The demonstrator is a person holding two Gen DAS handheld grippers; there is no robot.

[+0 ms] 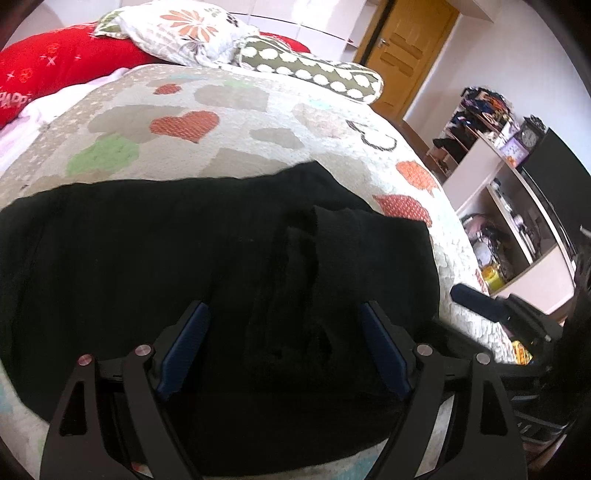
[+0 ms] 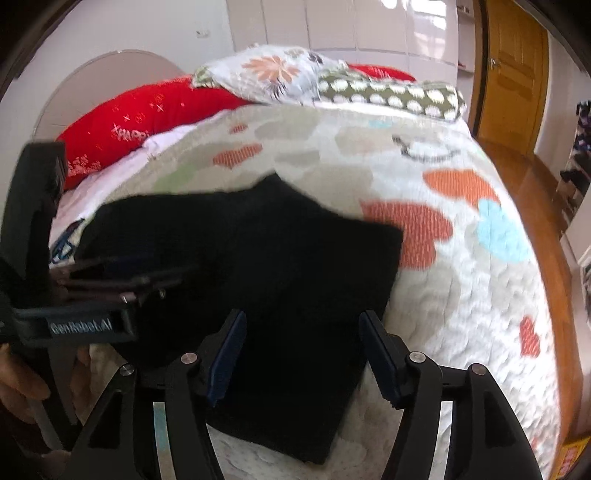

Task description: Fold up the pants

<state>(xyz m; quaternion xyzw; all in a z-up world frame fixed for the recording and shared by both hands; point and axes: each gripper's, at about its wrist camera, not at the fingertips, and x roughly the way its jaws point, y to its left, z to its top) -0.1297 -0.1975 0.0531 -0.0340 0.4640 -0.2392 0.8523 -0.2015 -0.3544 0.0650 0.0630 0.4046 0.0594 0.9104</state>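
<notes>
Black pants [image 1: 184,266] lie flat on the heart-patterned quilt [image 1: 229,122], partly folded, with a folded layer on their right side. My left gripper [image 1: 284,314] is open and empty, its jaws wide apart just above the pants. My right gripper [image 2: 301,321] is open and empty over the right end of the pants [image 2: 280,266]. The left gripper also shows in the right wrist view [image 2: 122,275], low over the pants' left part. The right gripper's body shows in the left wrist view [image 1: 495,302] at the bed's right edge.
Red [image 1: 55,74], floral [image 1: 184,29] and dotted [image 1: 314,70] pillows lie at the head of the bed. Cluttered shelves [image 1: 498,192] stand right of the bed. A wooden door [image 2: 513,74] is at the back right, with wooden floor [image 2: 532,206] beside the bed.
</notes>
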